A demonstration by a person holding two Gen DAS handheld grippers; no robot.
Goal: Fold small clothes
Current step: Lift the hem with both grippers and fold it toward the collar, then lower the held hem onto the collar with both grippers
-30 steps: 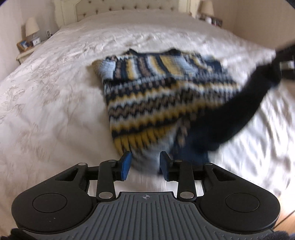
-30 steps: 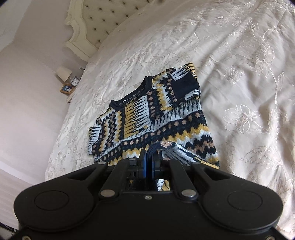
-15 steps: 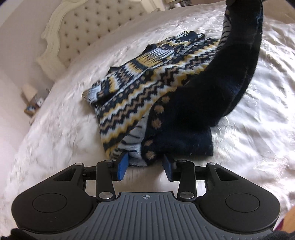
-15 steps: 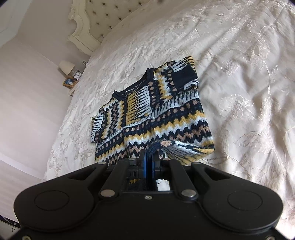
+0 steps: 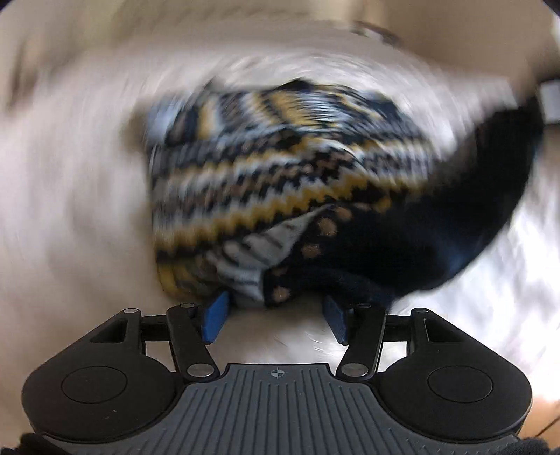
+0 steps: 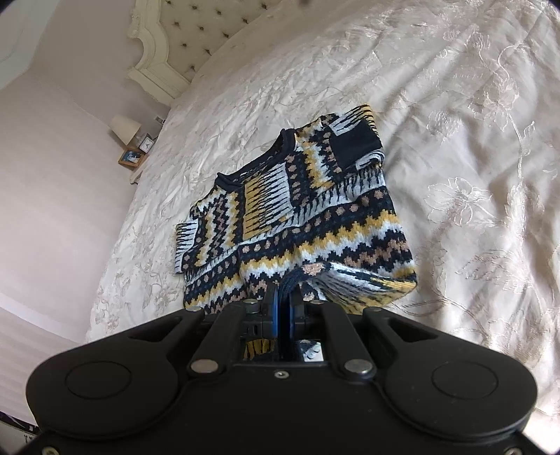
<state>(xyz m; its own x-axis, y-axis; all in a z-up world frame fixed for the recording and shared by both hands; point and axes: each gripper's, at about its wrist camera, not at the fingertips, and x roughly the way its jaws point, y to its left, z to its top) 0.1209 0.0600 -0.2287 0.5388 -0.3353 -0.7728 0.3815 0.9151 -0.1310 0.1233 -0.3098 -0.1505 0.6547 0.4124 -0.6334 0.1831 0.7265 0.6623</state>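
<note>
A small knitted sweater (image 6: 308,224) with navy, yellow, white and tan zigzag bands lies on the bed, sleeves folded in. My right gripper (image 6: 284,297) is shut on its navy hem and holds that edge lifted above the bed. In the blurred left wrist view the sweater (image 5: 280,182) fills the middle, its dark lifted hem stretching up to the right. My left gripper (image 5: 274,315) is open, its blue pads on either side of the sweater's near bottom corner, close to the fabric.
The cream embroidered bedspread (image 6: 472,147) spreads all round the sweater. A tufted cream headboard (image 6: 196,31) stands at the far end. A bedside table with a lamp (image 6: 124,127) and a picture frame sits at the left.
My left gripper has opened wider and swung fast, blurring its view. My right gripper, still shut on the hem, has moved slightly.
</note>
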